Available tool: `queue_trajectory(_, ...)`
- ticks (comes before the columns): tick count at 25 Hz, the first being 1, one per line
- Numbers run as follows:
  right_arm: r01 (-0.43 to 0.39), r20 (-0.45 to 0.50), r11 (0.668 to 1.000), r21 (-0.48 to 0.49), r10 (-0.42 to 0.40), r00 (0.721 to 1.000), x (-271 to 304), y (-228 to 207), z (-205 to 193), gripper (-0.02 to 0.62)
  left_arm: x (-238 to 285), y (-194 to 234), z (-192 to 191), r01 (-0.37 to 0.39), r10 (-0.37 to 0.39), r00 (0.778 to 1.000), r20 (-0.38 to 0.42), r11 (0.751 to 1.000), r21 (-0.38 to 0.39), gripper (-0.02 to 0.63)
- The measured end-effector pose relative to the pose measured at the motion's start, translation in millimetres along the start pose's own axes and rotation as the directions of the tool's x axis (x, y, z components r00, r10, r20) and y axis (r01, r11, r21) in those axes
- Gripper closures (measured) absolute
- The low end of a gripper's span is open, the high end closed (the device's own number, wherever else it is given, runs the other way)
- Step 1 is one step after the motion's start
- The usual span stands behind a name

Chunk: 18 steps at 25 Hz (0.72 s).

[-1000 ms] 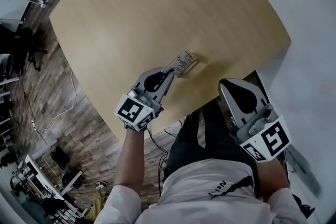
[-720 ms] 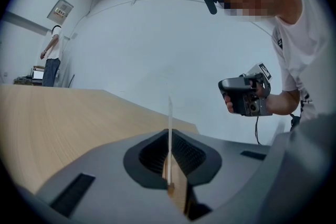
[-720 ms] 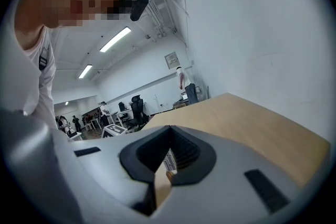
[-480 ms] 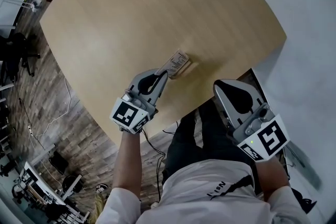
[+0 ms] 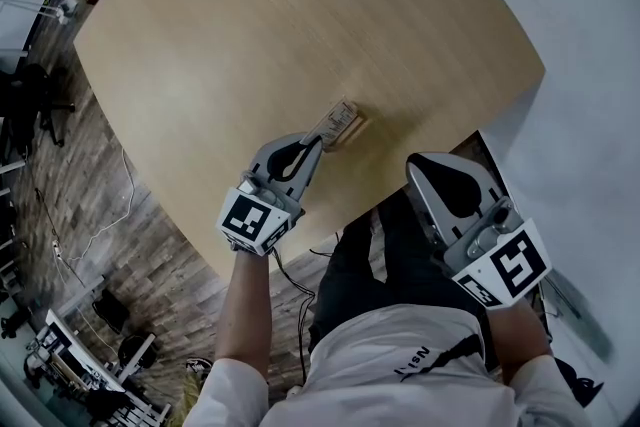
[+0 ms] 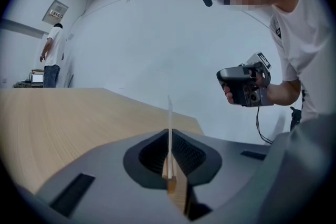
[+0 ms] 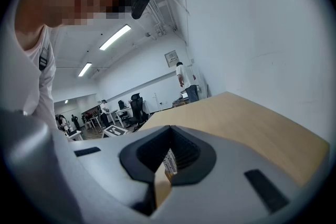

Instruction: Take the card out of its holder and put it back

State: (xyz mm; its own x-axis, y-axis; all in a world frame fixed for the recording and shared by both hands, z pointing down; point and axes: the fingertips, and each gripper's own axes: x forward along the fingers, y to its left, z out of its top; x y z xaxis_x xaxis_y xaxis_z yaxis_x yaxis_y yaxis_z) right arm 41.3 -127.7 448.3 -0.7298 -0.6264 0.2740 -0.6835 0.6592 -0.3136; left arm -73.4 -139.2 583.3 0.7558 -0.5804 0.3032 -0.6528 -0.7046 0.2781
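Thin white card [image 5: 342, 122] stands upright in a small wooden holder [image 6: 170, 185] near the tan wood surface's [image 5: 300, 25] front edge, long axis in line with the left gripper [image 5: 318, 141]. Left jaws pinch the card's near edge. Right gripper [image 5: 425, 163] jaws together, empty, off the surface. Card unmoved since 0.5 s ago.

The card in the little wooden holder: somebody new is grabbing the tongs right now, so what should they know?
Left grey gripper: its tongs look closed on the near edge of the thin white printed card.
Right grey gripper: tongs shut, empty, held off the near edge of the light wooden table.
The card stands in its small wooden holder on that table.
Done: the card looks gripped. Left to do: pull it out, then slide it back in.
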Motion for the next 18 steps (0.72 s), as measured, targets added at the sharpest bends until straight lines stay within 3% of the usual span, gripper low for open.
queue_trajectory(14,-0.013,-0.022,1.000,0.009,0.014,1.000,4.1,0.9,-7.5,0.583,-0.9,6.4,-1.4,-0.064,0.064,0.998,0.009,0.998,-0.029,0.580)
queue_trajectory(18,-0.017,-0.028,1.000,0.006,0.017,0.999,7.0,7.7,-10.9,0.583,-3.4,3.2,-11.1,-0.102,0.103,0.995,-0.011,0.995,0.012,0.580)
